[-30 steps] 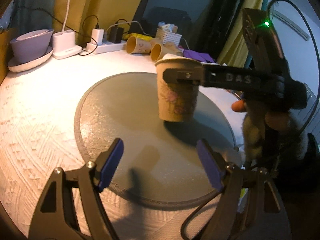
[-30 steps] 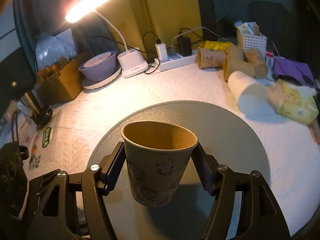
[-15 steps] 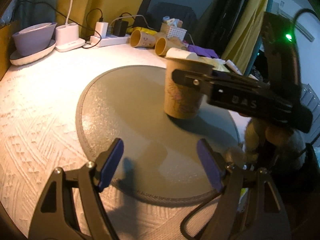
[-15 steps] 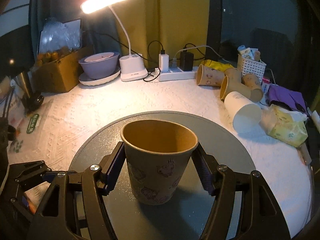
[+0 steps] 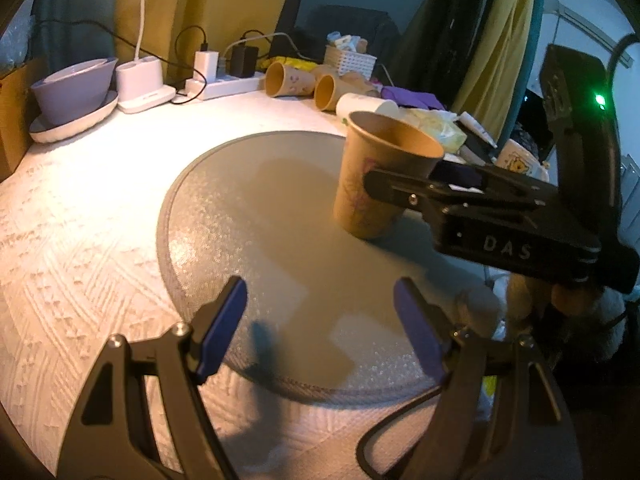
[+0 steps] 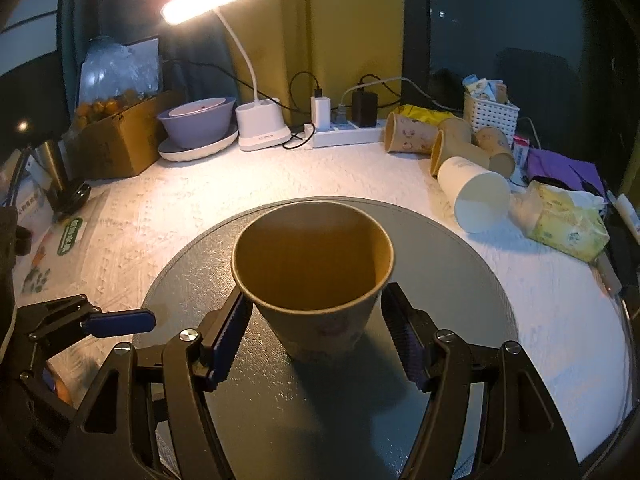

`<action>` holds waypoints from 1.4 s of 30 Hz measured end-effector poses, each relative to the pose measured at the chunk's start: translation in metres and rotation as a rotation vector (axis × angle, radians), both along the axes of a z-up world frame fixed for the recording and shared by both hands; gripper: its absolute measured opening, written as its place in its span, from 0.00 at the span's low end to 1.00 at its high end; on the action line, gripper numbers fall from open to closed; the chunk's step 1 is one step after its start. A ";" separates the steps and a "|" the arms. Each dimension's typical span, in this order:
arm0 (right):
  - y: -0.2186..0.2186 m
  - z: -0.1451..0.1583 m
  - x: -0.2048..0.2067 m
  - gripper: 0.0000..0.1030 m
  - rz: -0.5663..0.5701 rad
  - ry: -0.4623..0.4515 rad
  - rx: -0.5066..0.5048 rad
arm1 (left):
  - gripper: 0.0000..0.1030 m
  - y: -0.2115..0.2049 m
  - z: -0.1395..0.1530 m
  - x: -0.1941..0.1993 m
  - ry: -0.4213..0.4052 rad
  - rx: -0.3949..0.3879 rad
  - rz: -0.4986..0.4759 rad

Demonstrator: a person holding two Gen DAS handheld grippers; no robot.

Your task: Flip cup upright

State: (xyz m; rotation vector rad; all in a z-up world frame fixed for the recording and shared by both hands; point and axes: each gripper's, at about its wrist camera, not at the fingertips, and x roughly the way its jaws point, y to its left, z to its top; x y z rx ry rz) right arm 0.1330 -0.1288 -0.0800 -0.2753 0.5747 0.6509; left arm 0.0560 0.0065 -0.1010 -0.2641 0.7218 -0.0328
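Now your right gripper [image 6: 320,344] straddles the cup [image 6: 316,276] (mouth up, base on the grey mat [image 6: 460,280]), jaws just off its sides | your left gripper [image 5: 320,328] hovers near, spread, holding nothing

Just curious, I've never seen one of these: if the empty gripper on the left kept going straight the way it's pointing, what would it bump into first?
Probably the round grey mat: the open left gripper points slightly downward over it. The brown cup stands right of that line, though fisheye depth is uncertain.
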 end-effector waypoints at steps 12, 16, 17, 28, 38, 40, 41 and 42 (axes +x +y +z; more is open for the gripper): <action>-0.025 0.001 -0.023 0.68 -0.033 0.005 0.018 | 0.75 -0.014 0.011 -0.011 -0.024 0.061 0.034; -0.035 0.001 -0.034 0.68 -0.042 0.009 0.024 | 0.75 -0.017 0.016 -0.017 -0.034 0.078 0.045; -0.038 0.001 -0.037 0.68 -0.044 0.010 0.026 | 0.75 -0.018 0.017 -0.018 -0.038 0.082 0.048; -0.062 0.013 -0.064 0.68 -0.063 -0.007 0.052 | 0.75 -0.024 0.037 -0.034 -0.091 0.113 0.061; -0.074 0.036 -0.087 0.68 -0.062 -0.070 0.082 | 0.80 -0.035 0.066 -0.051 -0.182 0.146 0.048; -0.077 0.040 -0.091 0.68 -0.062 -0.081 0.088 | 0.84 -0.035 0.071 -0.053 -0.198 0.149 0.048; -0.078 0.044 -0.093 0.68 -0.061 -0.089 0.092 | 0.84 -0.035 0.074 -0.054 -0.206 0.149 0.048; -0.079 0.046 -0.095 0.68 -0.061 -0.095 0.094 | 0.84 -0.035 0.077 -0.056 -0.216 0.150 0.048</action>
